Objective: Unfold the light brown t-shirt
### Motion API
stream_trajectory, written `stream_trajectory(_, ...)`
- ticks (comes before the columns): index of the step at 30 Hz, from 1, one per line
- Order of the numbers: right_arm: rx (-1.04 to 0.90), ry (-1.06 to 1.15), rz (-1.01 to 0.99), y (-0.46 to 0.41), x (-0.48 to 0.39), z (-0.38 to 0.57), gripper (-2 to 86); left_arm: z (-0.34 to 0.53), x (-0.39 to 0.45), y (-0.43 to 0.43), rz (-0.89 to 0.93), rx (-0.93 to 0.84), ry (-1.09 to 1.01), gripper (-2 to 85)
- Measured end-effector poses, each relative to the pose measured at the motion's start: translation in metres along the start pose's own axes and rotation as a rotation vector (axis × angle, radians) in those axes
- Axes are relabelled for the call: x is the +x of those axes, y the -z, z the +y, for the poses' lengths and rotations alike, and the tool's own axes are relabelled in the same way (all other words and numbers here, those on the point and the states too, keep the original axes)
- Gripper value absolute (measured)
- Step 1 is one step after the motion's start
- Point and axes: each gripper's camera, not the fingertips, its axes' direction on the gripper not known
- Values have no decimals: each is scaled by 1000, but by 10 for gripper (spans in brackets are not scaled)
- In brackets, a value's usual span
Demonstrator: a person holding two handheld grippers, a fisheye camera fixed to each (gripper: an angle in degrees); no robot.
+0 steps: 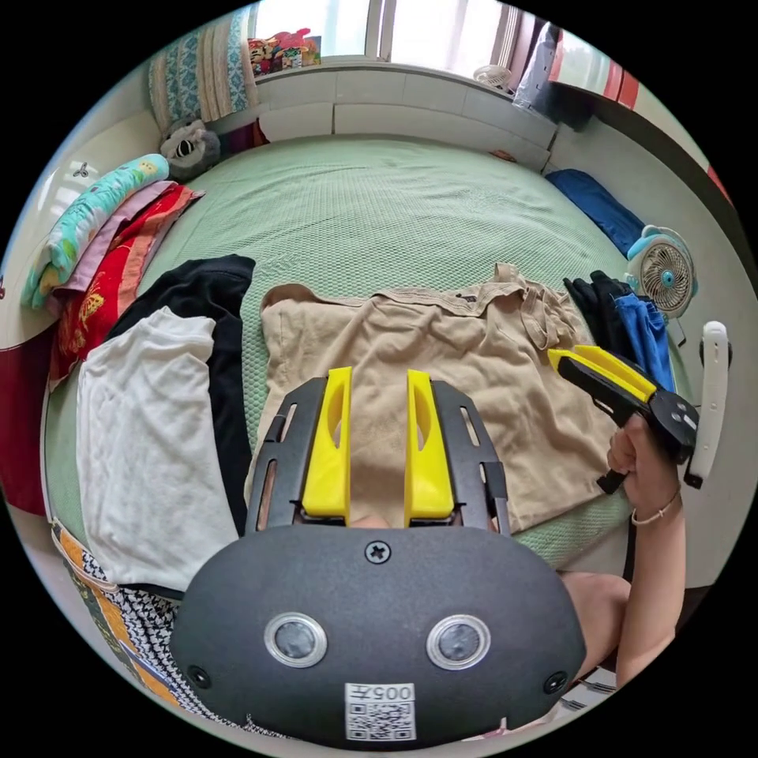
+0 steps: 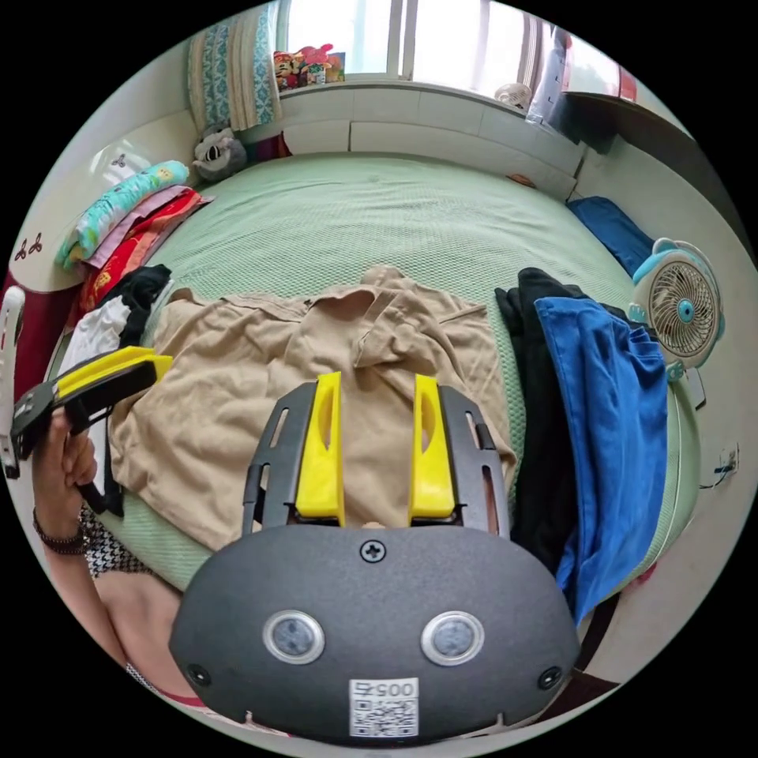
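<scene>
The light brown t-shirt (image 1: 442,347) lies spread on the green bed, its right side bunched into folds (image 2: 387,316). My left gripper (image 1: 379,379) hovers open above the shirt's near middle, nothing between its yellow jaws. My right gripper (image 2: 373,383) also stands open, above the shirt's crumpled part. In the left gripper view the right gripper (image 1: 562,359) comes in from the right, held by a hand over the shirt's right edge. In the right gripper view the left gripper (image 2: 158,363) enters from the left over the shirt's left edge.
A white garment (image 1: 142,442) on a black one (image 1: 205,292) lies left of the shirt. Black and blue clothes (image 2: 600,395) lie to its right. Folded bedding (image 1: 103,237) is stacked at the bed's left edge, a small fan (image 1: 663,272) stands at the right, and the green bed (image 1: 379,197) stretches beyond.
</scene>
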Motion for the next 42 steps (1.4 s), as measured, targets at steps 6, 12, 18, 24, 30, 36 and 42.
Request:
stream_trajectory(6, -65, -5, 68, -26, -3, -25, 93, -2, -4, 3, 3, 5, -2, 109)
stream_trajectory(12, -30, -99, 108, -16, 16, -43, 41, -3, -6, 4, 5, -2, -7, 108)
stream_trajectory(18, -19, -149, 85, -3, 33, -44, 18, -4, -7, 7, -10, -4, -10, 108)
stream_trajectory(24, 28, -58, 66, 42, 20, -2, -9, -3, -19, 12, -14, -5, 31, 115)
stream_trajectory(30, -57, -28, 71, 76, 31, 59, -9, 2, -35, 22, -27, 10, 65, 141)
stream_trajectory(36, -200, -62, 161, 61, 51, 99, -10, 10, -48, 27, -21, 17, 101, 154)
stream_trajectory(42, -256, -60, 226, 35, 48, 113, -9, 10, -43, 23, -5, 39, 92, 159)
